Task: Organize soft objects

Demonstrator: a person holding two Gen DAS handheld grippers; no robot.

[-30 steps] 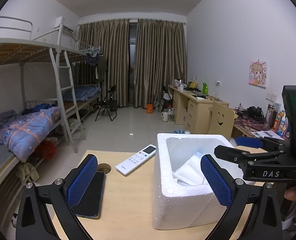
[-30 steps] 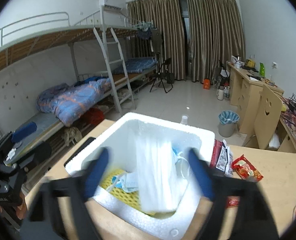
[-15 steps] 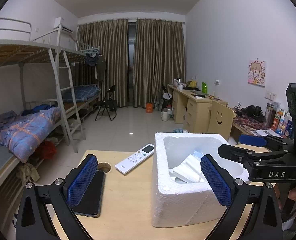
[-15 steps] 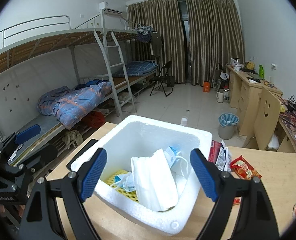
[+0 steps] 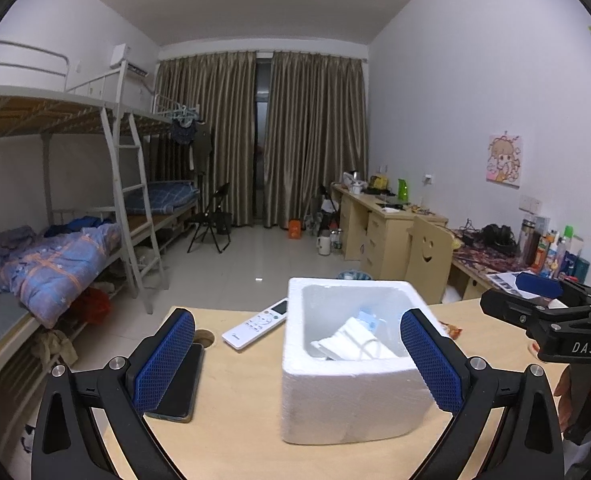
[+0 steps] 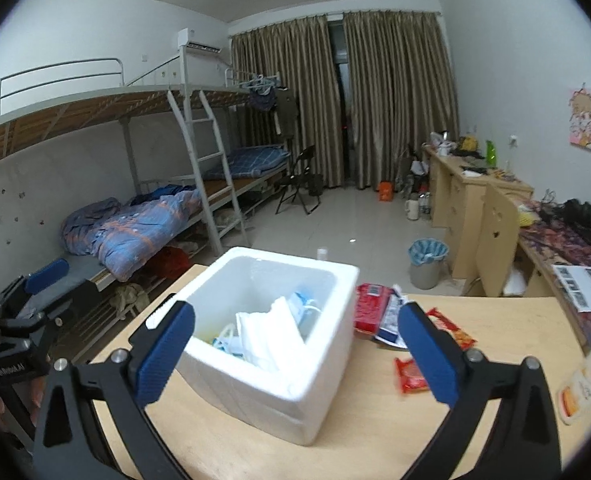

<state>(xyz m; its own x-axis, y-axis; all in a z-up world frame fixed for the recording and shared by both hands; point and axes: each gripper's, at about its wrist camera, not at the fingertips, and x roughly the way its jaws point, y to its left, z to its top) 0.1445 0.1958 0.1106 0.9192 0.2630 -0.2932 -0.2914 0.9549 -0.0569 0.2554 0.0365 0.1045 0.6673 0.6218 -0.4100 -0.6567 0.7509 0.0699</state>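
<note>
Centrally, a white foam box (image 6: 271, 344) is shown on the wooden table (image 6: 375, 432), with a stack of white face masks (image 6: 269, 338) lying inside it, leaned toward its far right wall. Both the right gripper (image 6: 295, 360), whose jaws have just been opening, and the left gripper (image 5: 299, 360) are seen spread wide with nothing pressed between their blue pads. Red snack packets (image 6: 375, 312) lie right of the box, a white remote control (image 5: 255, 323) and a dark phone (image 5: 179, 384) to its left.
</note>
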